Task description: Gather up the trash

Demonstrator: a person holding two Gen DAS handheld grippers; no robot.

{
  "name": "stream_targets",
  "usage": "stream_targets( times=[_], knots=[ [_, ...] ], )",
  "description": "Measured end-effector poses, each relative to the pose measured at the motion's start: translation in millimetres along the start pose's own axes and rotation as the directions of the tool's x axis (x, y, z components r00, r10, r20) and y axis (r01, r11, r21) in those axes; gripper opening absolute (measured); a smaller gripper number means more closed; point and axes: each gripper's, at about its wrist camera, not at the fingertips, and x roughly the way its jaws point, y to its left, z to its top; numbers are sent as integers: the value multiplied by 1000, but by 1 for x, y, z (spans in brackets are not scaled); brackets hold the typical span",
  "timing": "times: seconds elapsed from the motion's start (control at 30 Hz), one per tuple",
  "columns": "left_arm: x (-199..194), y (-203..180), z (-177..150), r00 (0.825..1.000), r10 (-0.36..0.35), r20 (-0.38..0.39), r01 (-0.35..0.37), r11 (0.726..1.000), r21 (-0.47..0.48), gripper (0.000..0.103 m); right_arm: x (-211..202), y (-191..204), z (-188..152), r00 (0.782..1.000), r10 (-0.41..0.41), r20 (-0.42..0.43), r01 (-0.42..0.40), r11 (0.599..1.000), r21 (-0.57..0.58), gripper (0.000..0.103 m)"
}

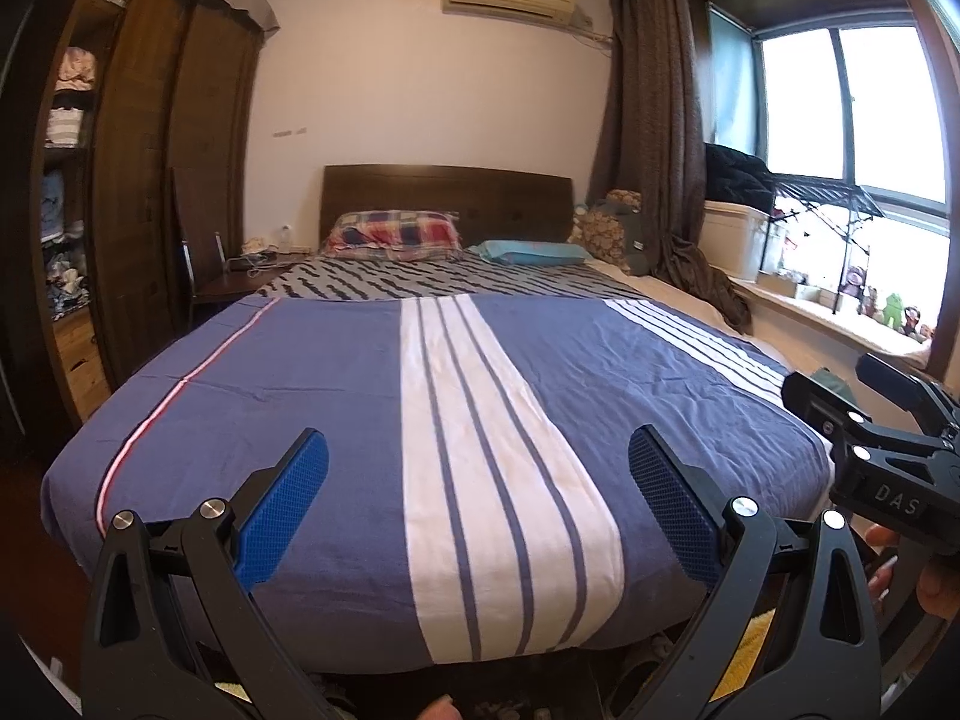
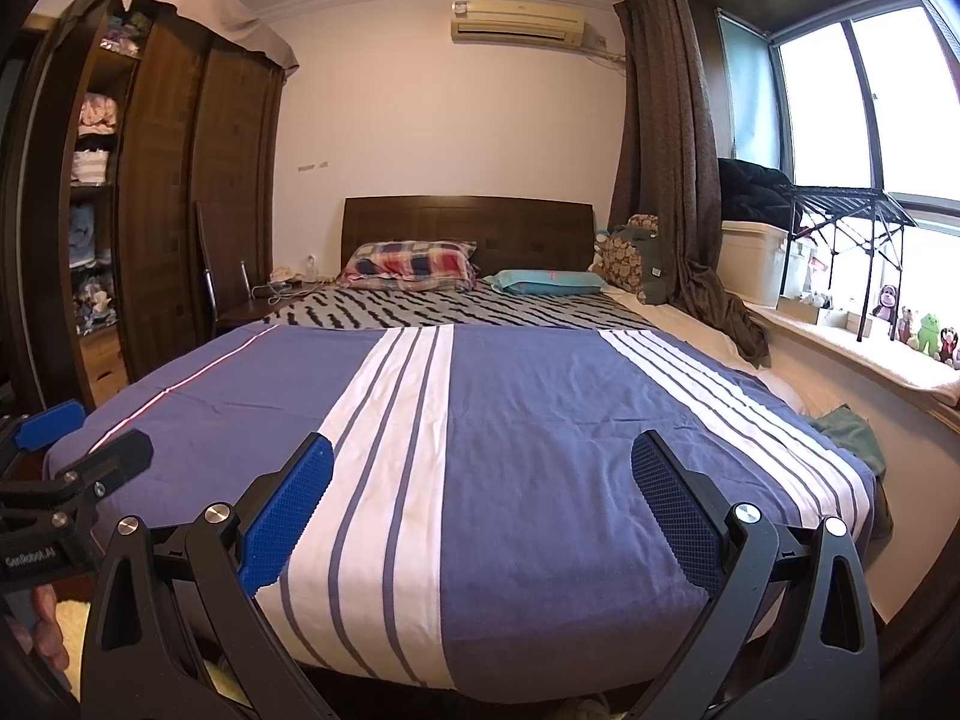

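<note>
- A bed (image 2: 480,480) with a blue-and-white striped cover fills the room.
- A dark headboard (image 2: 468,228) stands against the pale wall (image 2: 450,120).
- A wardrobe (image 2: 198,192) lines the left side.
- An air conditioner (image 2: 519,21) hangs high.
- Daylight enters the window (image 2: 840,108) beside brown curtains (image 2: 666,150).

both wrist views look from the bed's (image 1: 480,420) foot toward the headboard (image 2: 468,228), side by side.
</note>
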Motion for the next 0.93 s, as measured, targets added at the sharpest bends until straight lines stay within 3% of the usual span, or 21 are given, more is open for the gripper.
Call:
stream_targets(
  times=[0.13,0.3,0.93],
  knots=[
    [-1,2,2,1000,8,8,-8,1000,-5,95,0,0,-2,1000,-1,-1,1,1000,0,100],
    [-3,4,2,999,-46,8,46,999,-13,95,0,1,-3,1000,0,-2,0,1000,0,100],
    [0,2,1,1000,-27,-6,27,1000,-8,95,2,0,-5,1000,-2,-11,2,1000,-1,100]
  ],
)
